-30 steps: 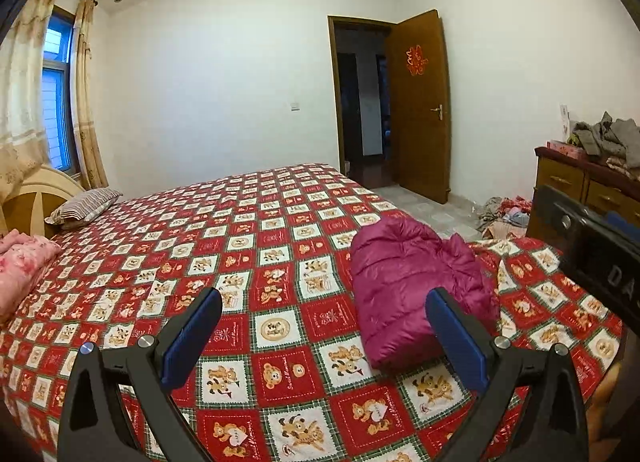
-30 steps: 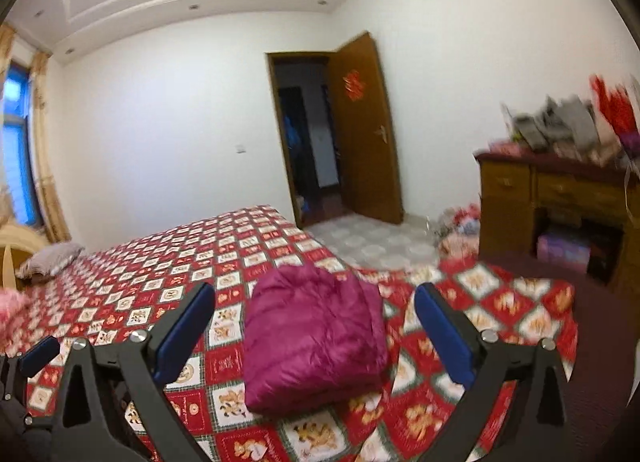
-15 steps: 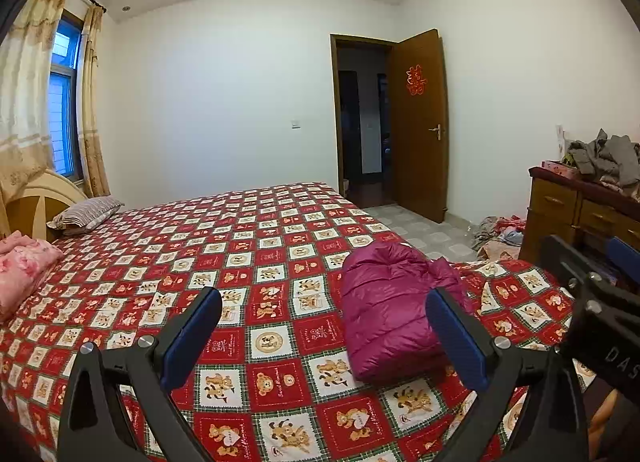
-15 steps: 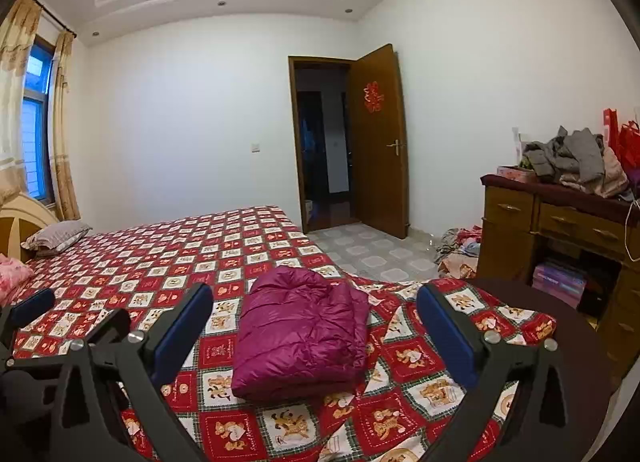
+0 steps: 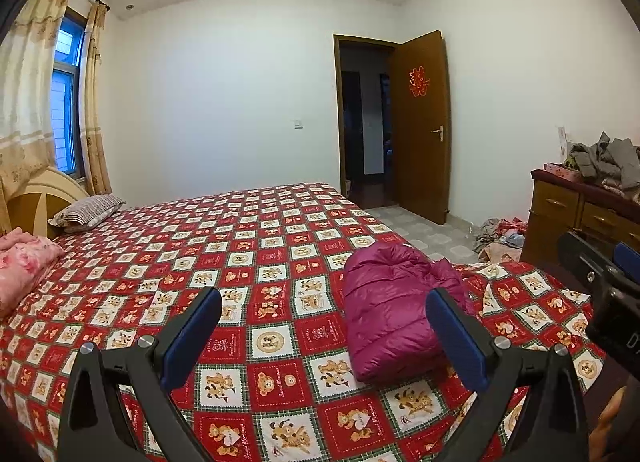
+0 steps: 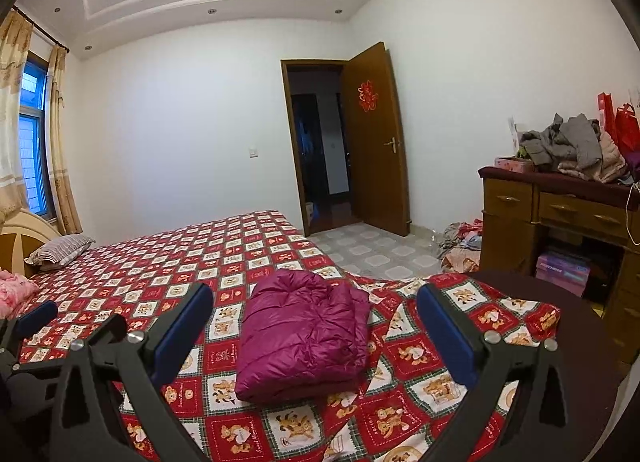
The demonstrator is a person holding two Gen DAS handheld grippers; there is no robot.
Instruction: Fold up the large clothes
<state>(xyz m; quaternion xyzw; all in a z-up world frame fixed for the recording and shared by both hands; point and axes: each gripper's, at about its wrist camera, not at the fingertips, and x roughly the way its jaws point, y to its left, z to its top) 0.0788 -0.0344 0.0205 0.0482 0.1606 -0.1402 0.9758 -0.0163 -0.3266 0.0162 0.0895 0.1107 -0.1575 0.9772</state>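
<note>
Now the magenta down jacket (image 6: 304,334) lies folded into a compact, thick packet on the near right part of the bed, on the red checked bedspread (image 5: 248,262) with little bears. It seems placed there, close to the bed's corner, so that a person standing at this side can reach it easily. Both tools are released: the left gripper (image 5: 324,336) and the right gripper (image 6: 314,332) hang above the bed with their blue pads wide apart, and neither touches the jacket or grasps anything. I judge that this fold is finished. More clothes wait in a grey heap (image 6: 568,145) on the wooden dresser (image 6: 516,217) at the right, and another pile (image 6: 460,244) lies on the floor beside it.
</note>
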